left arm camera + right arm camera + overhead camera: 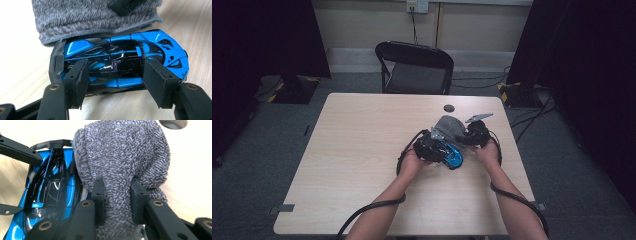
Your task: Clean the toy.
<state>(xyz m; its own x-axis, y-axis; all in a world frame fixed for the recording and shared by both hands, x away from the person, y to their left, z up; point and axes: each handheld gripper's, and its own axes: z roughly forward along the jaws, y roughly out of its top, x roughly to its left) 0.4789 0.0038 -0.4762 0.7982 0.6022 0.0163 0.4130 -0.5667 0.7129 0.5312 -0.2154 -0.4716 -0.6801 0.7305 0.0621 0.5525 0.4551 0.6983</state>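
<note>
While holding the blue toy car (117, 63) still on the table (362, 150), wipe it slowly with the grey cloth (122, 160). Sits near the middle of the table, a bit to the right, with the cloth touching 1 long side and lying partly over that edge. Gripped across its body by the left gripper (116, 82), 2 pads pressing on the 2 sides, jaws about half spread. Best to keep that squeeze firm but gentle, since the shiny shell looks slippery and could pop out. Bunched up and pinched tight in the right gripper (117, 200), jaws nearly pressed together on the folded cloth. Rub along the car's length, not across, so it does not twist in the grip. Watch for the small dark round thing (449, 108) farther back on the table, well apart.
</note>
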